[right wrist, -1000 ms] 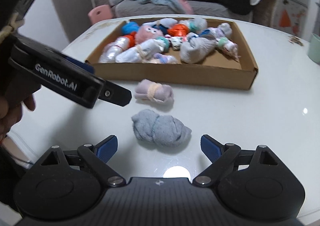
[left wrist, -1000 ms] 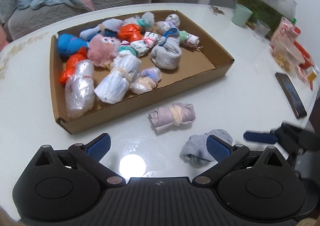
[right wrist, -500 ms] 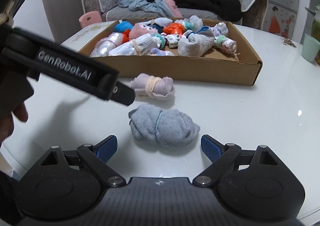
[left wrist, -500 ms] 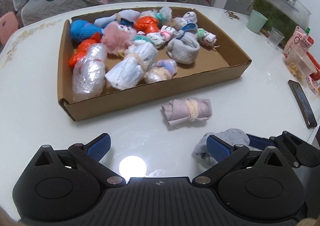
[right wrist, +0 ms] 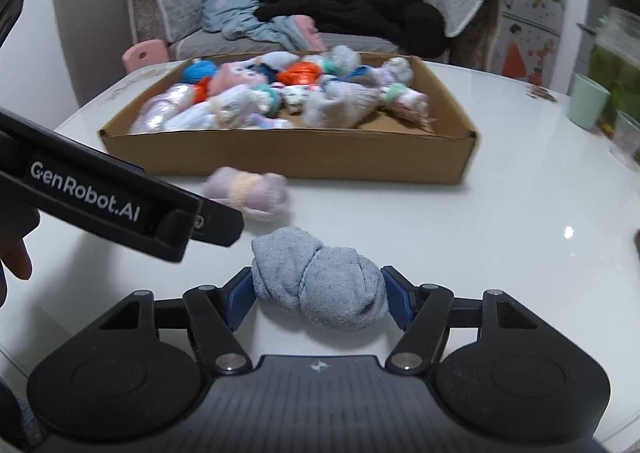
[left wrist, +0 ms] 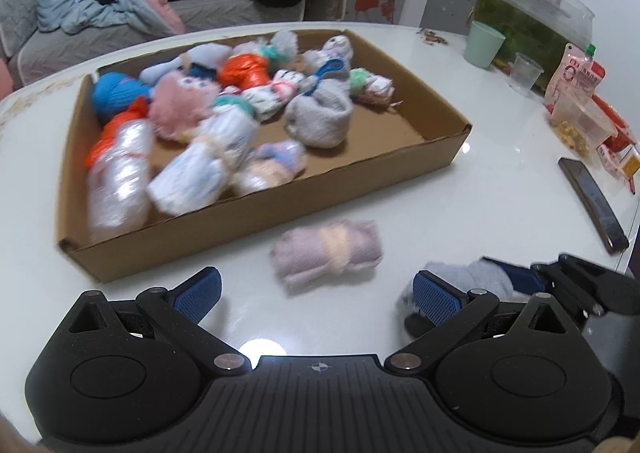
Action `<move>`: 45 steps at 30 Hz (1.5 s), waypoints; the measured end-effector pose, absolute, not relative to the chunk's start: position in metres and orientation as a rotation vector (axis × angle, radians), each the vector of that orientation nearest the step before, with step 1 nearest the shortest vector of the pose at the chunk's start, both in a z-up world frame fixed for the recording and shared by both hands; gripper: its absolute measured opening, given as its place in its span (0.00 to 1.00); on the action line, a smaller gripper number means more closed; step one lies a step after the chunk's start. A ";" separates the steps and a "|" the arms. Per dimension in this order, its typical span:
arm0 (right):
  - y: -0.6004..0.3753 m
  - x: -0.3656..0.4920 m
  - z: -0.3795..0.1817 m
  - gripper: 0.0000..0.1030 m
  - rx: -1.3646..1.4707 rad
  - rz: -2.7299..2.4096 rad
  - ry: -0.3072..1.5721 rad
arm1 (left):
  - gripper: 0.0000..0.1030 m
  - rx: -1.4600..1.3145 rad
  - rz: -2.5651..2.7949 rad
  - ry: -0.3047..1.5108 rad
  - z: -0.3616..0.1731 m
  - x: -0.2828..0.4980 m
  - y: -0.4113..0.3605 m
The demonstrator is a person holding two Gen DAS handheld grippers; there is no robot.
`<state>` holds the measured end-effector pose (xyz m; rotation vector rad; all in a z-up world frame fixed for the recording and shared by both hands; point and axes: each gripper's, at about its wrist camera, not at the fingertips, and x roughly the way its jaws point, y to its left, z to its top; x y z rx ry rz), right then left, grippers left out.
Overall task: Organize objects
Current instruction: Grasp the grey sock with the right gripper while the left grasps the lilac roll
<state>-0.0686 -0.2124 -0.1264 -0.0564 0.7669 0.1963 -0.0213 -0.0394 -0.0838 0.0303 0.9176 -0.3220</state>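
A grey-blue rolled sock bundle [right wrist: 320, 285] lies on the white table [right wrist: 500, 221]. My right gripper [right wrist: 318, 301] is closing its jaws on it, and both blue pads touch its ends. A lilac sock roll with a pale band [left wrist: 328, 253] lies just ahead of my left gripper [left wrist: 316, 291], which is open and holds nothing. Behind the roll stands a shallow cardboard box [left wrist: 280, 209] with several sock bundles inside. The left wrist view shows the grey bundle [left wrist: 480, 277] at lower right, partly hidden by a left finger. The left gripper's arm [right wrist: 120, 205] crosses the right wrist view.
A dark phone [left wrist: 592, 205] lies near the table's right edge. A green cup [left wrist: 484, 43], a clear cup [left wrist: 528, 73], snack packs [left wrist: 580, 113] and a fish tank [left wrist: 532, 13] stand at the back right. A sofa with clothes [right wrist: 340, 13] is beyond the table.
The right jaws have come in from wide open to touch both ends of the grey bundle. My left gripper has sunk and moved closer to the lilac roll.
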 end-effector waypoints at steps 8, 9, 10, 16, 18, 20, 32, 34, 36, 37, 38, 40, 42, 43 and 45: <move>-0.231 -0.069 -0.128 0.78 -0.050 0.156 0.767 | 1.00 0.033 -0.299 0.864 -0.090 -0.009 -0.064; -0.233 -0.070 -0.128 0.79 -0.042 0.149 0.771 | 1.00 0.033 -0.294 0.859 -0.090 -0.008 -0.065; -0.235 -0.070 -0.127 0.79 -0.036 0.146 0.775 | 1.00 0.031 -0.290 0.855 -0.091 -0.007 -0.066; -0.237 -0.072 -0.127 0.85 -0.009 0.124 0.786 | 0.97 0.004 -0.269 0.862 -0.106 -0.007 -0.063; -0.236 -0.072 -0.126 0.85 0.002 0.122 0.789 | 0.96 0.010 -0.262 0.838 -0.107 -0.011 -0.059; -0.235 -0.073 -0.125 0.85 0.002 0.119 0.783 | 0.94 0.012 -0.250 0.838 -0.106 -0.010 -0.056; -0.230 -0.072 -0.116 0.82 0.065 0.009 0.759 | 0.74 0.018 -0.241 0.831 -0.102 -0.015 -0.052; -0.228 -0.070 -0.118 0.78 0.068 0.002 0.762 | 0.72 0.021 -0.247 0.833 -0.102 -0.016 -0.052; -0.227 -0.069 -0.120 0.70 0.067 0.002 0.768 | 0.71 0.030 -0.254 0.834 -0.102 -0.017 -0.052; -0.227 -0.068 -0.121 0.69 0.066 0.005 0.772 | 0.71 0.034 -0.256 0.834 -0.102 -0.017 -0.052; -0.227 -0.069 -0.120 0.68 0.060 0.003 0.772 | 0.71 0.034 -0.257 0.835 -0.102 -0.017 -0.052; -0.228 -0.068 -0.121 0.65 0.062 -0.002 0.777 | 0.68 0.039 -0.257 0.837 -0.102 -0.017 -0.052; -0.229 -0.069 -0.121 0.62 0.065 -0.004 0.779 | 0.67 0.045 -0.263 0.842 -0.101 -0.017 -0.052; -0.229 -0.069 -0.121 0.61 0.060 -0.008 0.778 | 0.67 0.046 -0.270 0.845 -0.101 -0.017 -0.053; -0.230 -0.069 -0.122 0.60 0.059 0.003 0.780 | 0.67 0.051 -0.285 0.850 -0.100 -0.018 -0.054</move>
